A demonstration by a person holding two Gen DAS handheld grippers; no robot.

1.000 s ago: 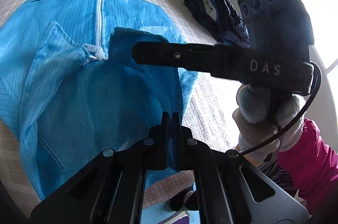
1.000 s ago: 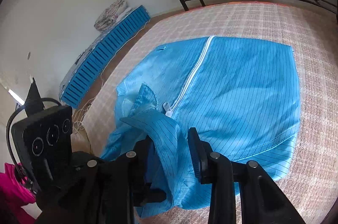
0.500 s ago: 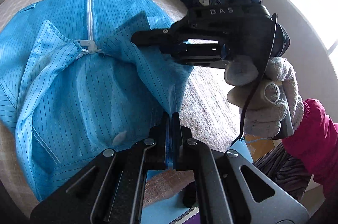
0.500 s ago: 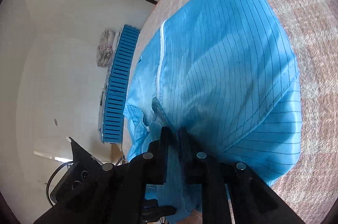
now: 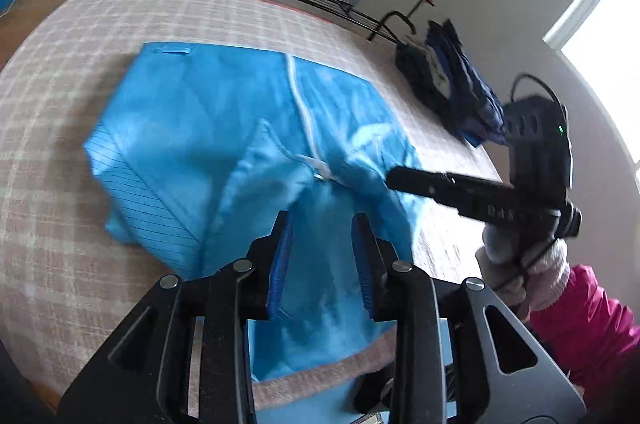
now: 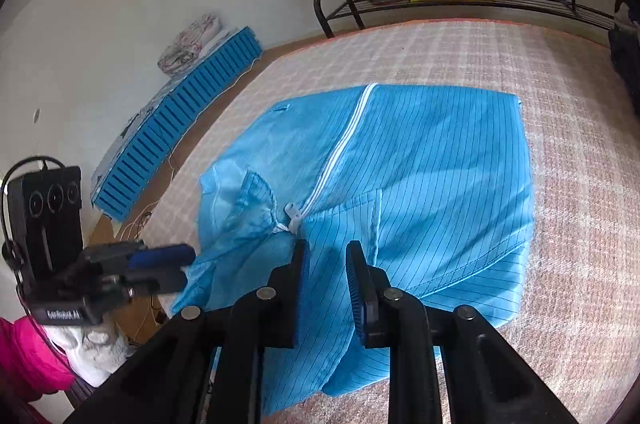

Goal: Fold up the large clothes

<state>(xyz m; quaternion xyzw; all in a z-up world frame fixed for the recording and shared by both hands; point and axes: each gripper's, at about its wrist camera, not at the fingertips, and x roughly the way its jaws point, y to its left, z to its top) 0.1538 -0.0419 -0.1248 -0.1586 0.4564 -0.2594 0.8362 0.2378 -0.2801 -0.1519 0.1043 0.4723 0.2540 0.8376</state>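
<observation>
The bed point(image 6: 480, 56), covered in a checked spread, carries the blue jacket point(image 6: 420, 164), which lies zipped across its middle with its near end hanging toward the person. A second ago both grippers were pinching that near cloth and lifting it; now the collar flaps lie slack beside the zipper point(image 6: 340, 148) pull, and the cloth has dropped back onto the jacket's body.

The left gripper point(image 5: 322, 264) has just been opening: its jaws stand apart with nothing pressed between them, only cloth seen beyond the gap. The right gripper point(image 6: 326, 280) closed and then opened again within the last moment; its jaws also stand apart, cloth lying below them and not clamped. Judged from this, one fold of the collar end is set down, and the next grasp is not yet taken; the jacket is still far from a compact bundle.

The left view alone shows the pile of dark clothes point(image 5: 452, 84) at the bed's far corner and the window. The right view alone shows the blue slatted crate point(image 6: 176, 128) on the floor by the wall, and the jacket's striped weave sharply, where the left view is blurred.
</observation>
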